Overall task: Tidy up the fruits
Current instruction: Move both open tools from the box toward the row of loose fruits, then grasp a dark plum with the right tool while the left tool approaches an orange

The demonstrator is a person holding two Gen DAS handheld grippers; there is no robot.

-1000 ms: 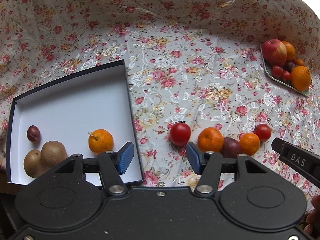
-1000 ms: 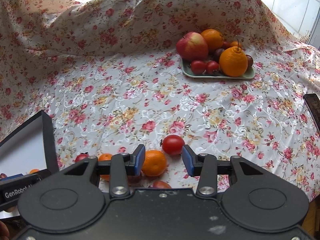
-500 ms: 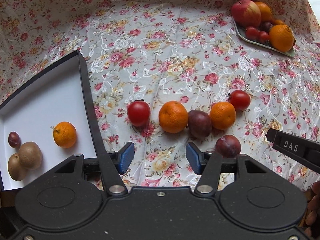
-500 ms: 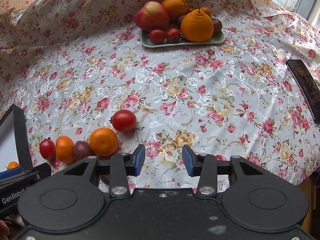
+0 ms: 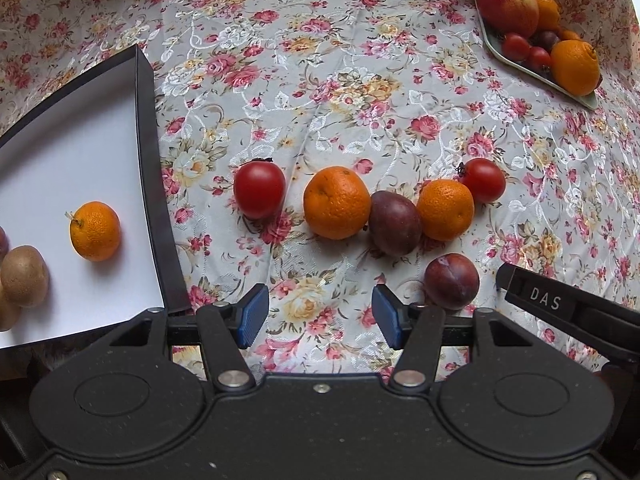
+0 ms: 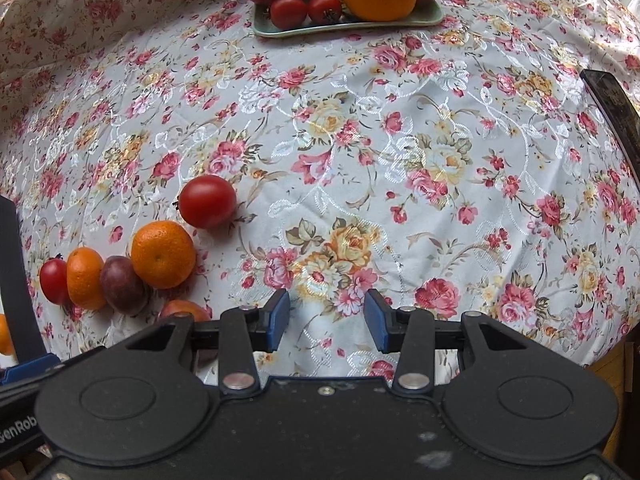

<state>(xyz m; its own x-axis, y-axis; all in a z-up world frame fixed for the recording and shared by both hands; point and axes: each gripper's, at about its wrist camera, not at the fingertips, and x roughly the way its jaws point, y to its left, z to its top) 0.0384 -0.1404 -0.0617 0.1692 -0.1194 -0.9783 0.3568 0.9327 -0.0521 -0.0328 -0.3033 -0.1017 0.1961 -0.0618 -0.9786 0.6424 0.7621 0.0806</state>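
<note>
**Both grippers lowered over the loose fruit**

Since a second earlier both views had closed in on the row of fruit, so a pick looked near. The left gripper had its fingers wide and empty above the cloth-covered worktop, the plum just right of them. The right gripper was opening, nothing between its fingers. The row, tomato to small tomato, ran left to right across mid-frame; the box sat at left, the tray upper right.
</note>
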